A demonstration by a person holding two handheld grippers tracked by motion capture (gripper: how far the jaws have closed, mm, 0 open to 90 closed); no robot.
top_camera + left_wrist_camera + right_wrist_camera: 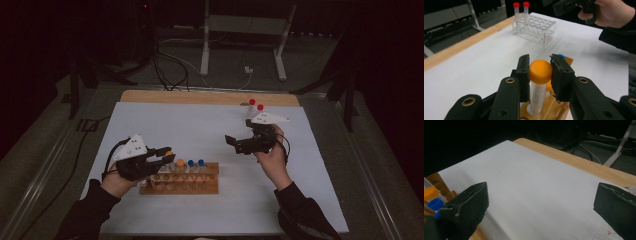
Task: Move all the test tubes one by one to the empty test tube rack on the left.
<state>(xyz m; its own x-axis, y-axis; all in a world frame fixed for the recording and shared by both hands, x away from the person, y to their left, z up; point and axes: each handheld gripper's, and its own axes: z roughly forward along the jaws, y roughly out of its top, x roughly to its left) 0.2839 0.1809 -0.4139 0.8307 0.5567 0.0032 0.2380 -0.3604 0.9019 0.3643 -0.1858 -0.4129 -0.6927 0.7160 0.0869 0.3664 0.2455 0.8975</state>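
Left gripper [540,72] pinches the orange-capped tube [539,75] by its smooth cap, tube standing over the near-left wooden rack [181,185]; probably light, rigid, slippery plastic, so grip squarely; right gripper [240,144] spread, holding nothing.

Plastic, wood and paper on the table

The orange cap [540,71] is smooth, faintly glossy plastic on a clear tube [535,98]; the wooden rack [181,180] looks matt, the white sheet [529,187] papery, the far rack [535,28] clear glossy plastic.
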